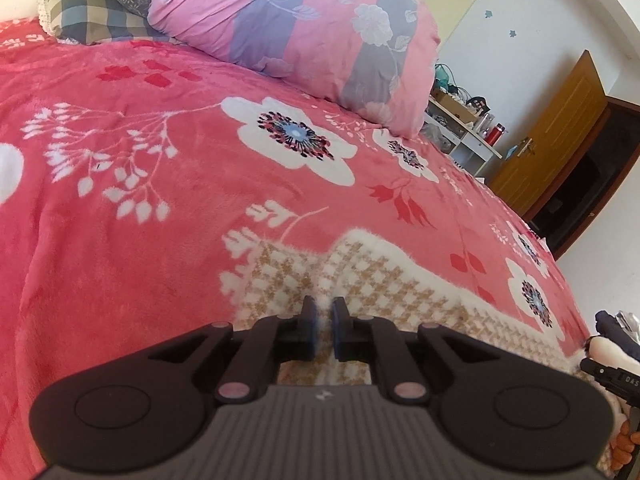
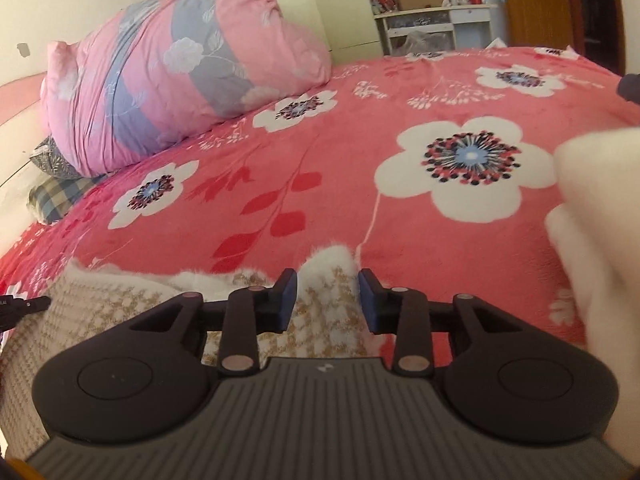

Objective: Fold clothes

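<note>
"On the bed, what lies under the two tools?" asks the first.

"A fuzzy white garment (image 1: 380, 280) with a tan houndstooth weave," the second answers. "It is spread on the pink flowered blanket (image 1: 140, 260) at the near edge, with its white furry border towards the middle of the bed."

"And the left gripper (image 1: 323, 320)?"

"Its blue-padded fingers are pressed almost together, with only a sliver between them. The weave puckers up into a ridge that runs straight into that sliver, so it pinches a fold of the garment."

"Does the right gripper (image 2: 327, 300) do the same?"

"No. Its pads stand apart, and a tuft of the garment's white border shows in the gap. Neither pad presses on the cloth."

"How do the two tools sit relative to each other?"

"Side by side over the same garment. The right wrist view catches a black tip of the left one at its left rim."

"What is the pale mass on the right of that view?"

"A blurred white shape (image 2: 592, 248), close to the lens. What it is cannot be told."

"And further back?"

"A rolled pink and grey quilt (image 1: 300, 20) lies on the far side of the blanket with a checked pillow (image 1: 88, 12) beside it. Beyond the bed stand a cluttered white shelf (image 2: 432, 16) and a brown door (image 1: 560, 132)."
</note>
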`<state>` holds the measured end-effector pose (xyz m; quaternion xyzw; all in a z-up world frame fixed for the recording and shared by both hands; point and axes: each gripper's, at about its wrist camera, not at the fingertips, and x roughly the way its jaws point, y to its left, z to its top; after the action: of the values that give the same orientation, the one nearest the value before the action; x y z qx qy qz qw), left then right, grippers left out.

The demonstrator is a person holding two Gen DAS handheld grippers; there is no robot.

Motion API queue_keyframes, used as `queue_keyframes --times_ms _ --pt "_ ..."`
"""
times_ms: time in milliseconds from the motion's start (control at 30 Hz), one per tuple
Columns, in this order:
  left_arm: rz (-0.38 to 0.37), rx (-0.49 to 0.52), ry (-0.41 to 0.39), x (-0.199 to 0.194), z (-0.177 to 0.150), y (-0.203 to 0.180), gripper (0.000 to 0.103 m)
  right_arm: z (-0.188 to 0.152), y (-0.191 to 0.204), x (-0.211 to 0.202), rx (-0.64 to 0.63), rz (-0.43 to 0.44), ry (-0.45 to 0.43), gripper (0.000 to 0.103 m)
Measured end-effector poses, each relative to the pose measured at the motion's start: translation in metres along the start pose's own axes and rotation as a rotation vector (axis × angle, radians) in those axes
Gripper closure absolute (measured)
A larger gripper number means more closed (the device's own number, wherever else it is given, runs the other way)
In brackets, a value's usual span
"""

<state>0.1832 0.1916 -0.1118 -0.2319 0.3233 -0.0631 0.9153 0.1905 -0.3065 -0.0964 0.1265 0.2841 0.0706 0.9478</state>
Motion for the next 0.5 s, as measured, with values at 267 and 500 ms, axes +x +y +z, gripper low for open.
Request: queue_keyframes --times_ms 267,500 --pt "-0.032 -0.048 -0.137 -0.028 0.008 -0.003 0.095 0.007 0.007 -0.022 -0.02 -0.003 -0.126 0.096" --pt "0.055 0.014 -0.166 -0.019 0.014 -0.008 0.095 0.032 0.016 -0.014 -0.03 0.055 -0.211 0.096"
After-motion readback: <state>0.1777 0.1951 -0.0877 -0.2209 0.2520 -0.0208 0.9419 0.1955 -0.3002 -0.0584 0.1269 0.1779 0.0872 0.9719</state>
